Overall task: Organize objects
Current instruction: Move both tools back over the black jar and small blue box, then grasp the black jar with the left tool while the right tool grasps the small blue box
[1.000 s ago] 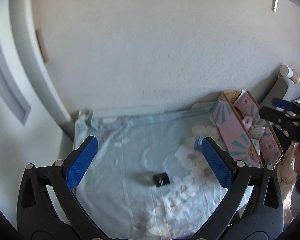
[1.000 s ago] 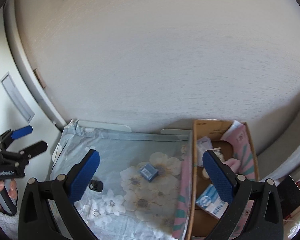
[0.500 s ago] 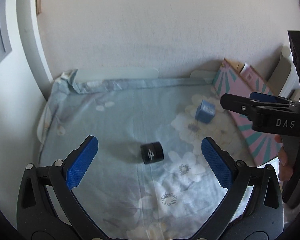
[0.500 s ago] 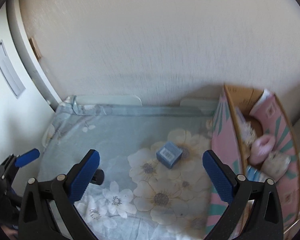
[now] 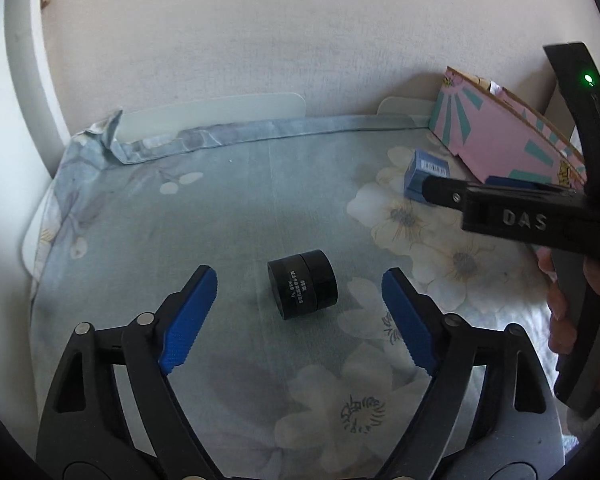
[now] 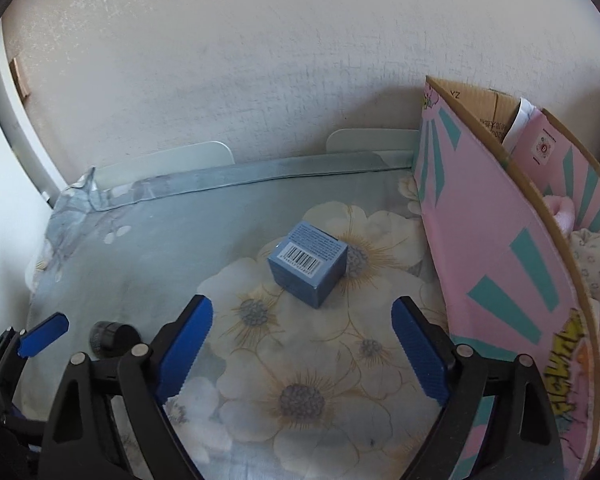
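In the left wrist view, the left gripper (image 5: 296, 298) stood spread wide and empty, framing a small black jar (image 5: 302, 289) lying on its side on the floral cloth (image 5: 220, 200); it looked rigid, light and prone to roll, best pinched across its curved wall. In the right wrist view, the right gripper (image 6: 302, 336) gaped empty before a blue box (image 6: 308, 262), likely light cardboard, crushable, best taken by 2 flat opposite faces, beside the pink carton (image 6: 500, 240).

- The small box (image 6: 308, 263) sits on the cloth-covered worktop (image 6: 172, 248).
- Left of the small box and nearer the camera lies the jar (image 5: 302, 289) on its side.
- Right of the small box stands the cardboard carton (image 6: 496, 248), against the wall (image 6: 260, 60) behind.
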The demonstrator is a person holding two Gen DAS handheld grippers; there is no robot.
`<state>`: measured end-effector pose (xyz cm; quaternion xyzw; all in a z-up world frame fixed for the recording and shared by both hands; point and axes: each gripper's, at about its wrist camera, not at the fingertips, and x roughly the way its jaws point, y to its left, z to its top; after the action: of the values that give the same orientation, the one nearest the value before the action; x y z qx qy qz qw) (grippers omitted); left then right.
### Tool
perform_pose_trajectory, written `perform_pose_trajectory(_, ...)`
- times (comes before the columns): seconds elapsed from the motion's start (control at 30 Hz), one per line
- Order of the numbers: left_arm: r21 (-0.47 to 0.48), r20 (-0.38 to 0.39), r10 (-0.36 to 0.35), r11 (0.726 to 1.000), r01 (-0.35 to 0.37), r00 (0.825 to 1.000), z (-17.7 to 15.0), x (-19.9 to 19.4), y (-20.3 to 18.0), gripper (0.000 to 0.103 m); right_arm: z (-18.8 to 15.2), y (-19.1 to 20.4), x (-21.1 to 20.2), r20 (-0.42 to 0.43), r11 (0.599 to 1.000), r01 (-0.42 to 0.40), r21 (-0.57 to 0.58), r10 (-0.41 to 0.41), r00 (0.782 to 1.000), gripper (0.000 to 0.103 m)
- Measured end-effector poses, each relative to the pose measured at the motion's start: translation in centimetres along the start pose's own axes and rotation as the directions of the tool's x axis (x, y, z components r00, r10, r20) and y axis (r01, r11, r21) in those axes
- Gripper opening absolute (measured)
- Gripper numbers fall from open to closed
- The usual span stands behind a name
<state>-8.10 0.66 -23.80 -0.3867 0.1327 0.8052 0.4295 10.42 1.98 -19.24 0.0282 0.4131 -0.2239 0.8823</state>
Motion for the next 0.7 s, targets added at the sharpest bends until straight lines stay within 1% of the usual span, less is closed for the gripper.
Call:
perform_pose_trajectory(0.07,0.010,-0.002,-0.003,1.000,0.003,1.000,-0.1,0.4,0.0,0.081,0.2,0.0,0.7,0.006,1.000,0.009,0.002,-0.009,1.000,0.083)
perform_pose_trajectory(0.2,0.026,-0.010,-0.021,0.999,0.021,1.000,0.0,1.1,0.2,0.070,0.7,-0.1,1.9,0.011,1.000,0.014,0.008,-0.014,1.000,0.077)
perform_pose_trajectory(0.27,0.026,-0.011,-0.032,0.999,0.033,0.999,0.1,1.5,0.3,0.068,1.0,-0.2,2.5,0.013,1.000,0.014,0.011,-0.014,1.000,0.076)
perform_pose_trajectory(0.47,0.030,-0.026,-0.056,0.998,0.057,0.998,0.1,2.5,0.6,0.058,1.5,-0.2,3.6,0.018,1.000,0.017,-0.001,-0.017,1.000,0.075)
perform_pose_trajectory(0.63,0.039,-0.044,-0.075,0.996,0.077,0.996,0.1,3.0,0.5,0.049,1.7,-0.2,4.2,0.011,1.000,0.026,0.004,-0.026,1.000,0.068)
perform_pose_trajectory(0.7,0.043,-0.054,-0.081,0.996,0.084,0.995,0.0,3.2,0.5,0.042,1.7,-0.4,4.4,0.011,0.999,0.030,0.012,-0.030,0.999,0.063)
